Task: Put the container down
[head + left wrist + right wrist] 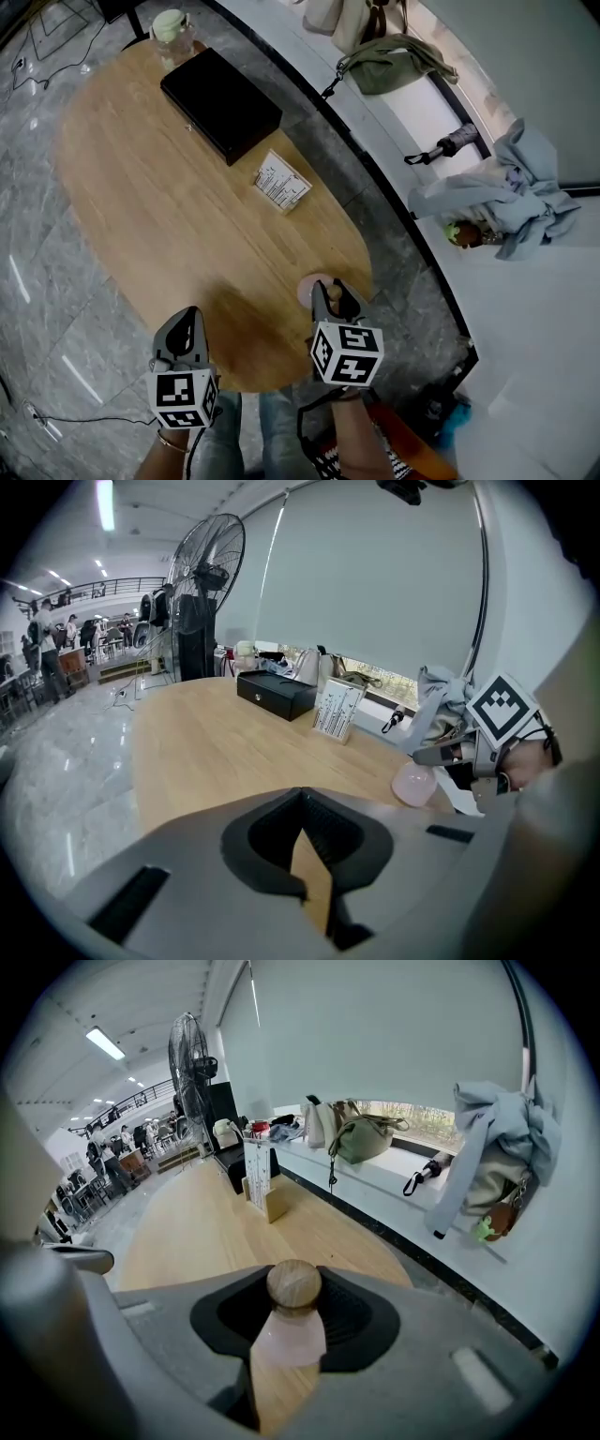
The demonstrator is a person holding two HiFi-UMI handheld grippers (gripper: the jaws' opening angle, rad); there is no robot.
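- Your right claw is clamped on the pink container, wooden lid up, at the table end far from the box.
- I can't tell whether its base touches the table. Lower it straight and upright, and part the jaws only once it sits flat.
- The rim is near, so set it in toward the box.
- Your left claw is closed on nothing, just beside the right one.
- The top is smooth wood over a grey stone floor. A cluttered ledge runs alongside, and a fan stands beyond the box.
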